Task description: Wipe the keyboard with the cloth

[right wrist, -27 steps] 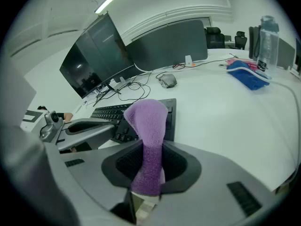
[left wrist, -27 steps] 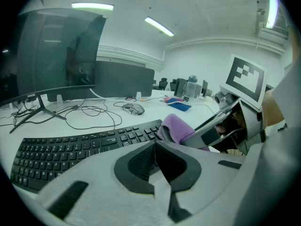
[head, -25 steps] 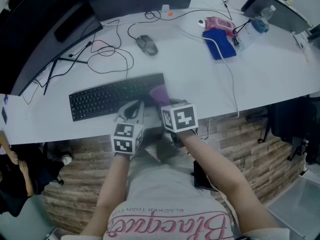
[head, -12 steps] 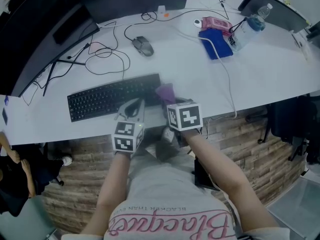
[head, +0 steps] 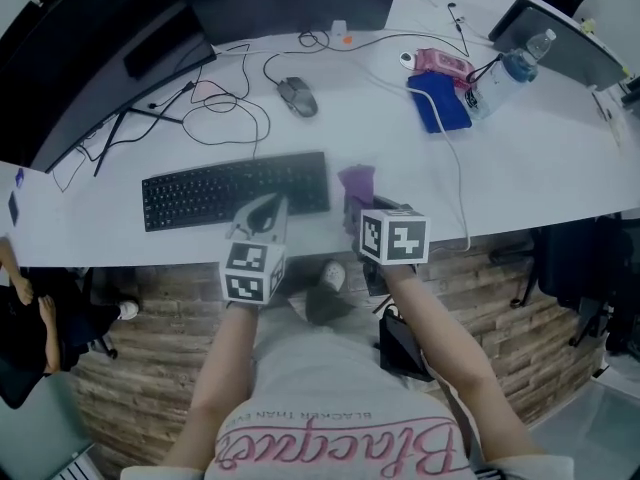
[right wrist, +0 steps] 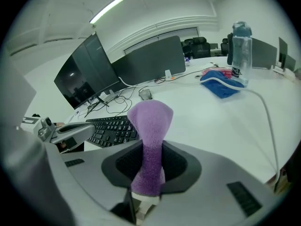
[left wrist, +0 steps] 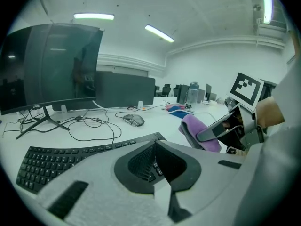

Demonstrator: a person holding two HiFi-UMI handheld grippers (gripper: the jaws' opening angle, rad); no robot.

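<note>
The black keyboard (head: 235, 190) lies near the table's front edge, with my left gripper (head: 270, 206) over its lower right part. That gripper is shut with nothing in it (left wrist: 154, 144). My right gripper (right wrist: 149, 166) is shut on the purple cloth (right wrist: 149, 121), which stands up out of the jaws. In the head view the purple cloth (head: 357, 182) is just right of the keyboard's right end, over bare table. The left gripper view shows the cloth (left wrist: 200, 132) to its right, beyond the keyboard (left wrist: 51, 159).
Behind the keyboard are a mouse (head: 297, 96), loose black cables (head: 215, 113) and a dark monitor (head: 100, 53). At the back right are a blue pouch (head: 440, 100), a pink item (head: 440, 63) and a water bottle (head: 510, 68). A white cable (head: 458, 163) runs to the front edge.
My right gripper has carried the cloth to the right, from over the keyboard's right end to the table beside it. The left gripper has stayed at the keyboard's front.
</note>
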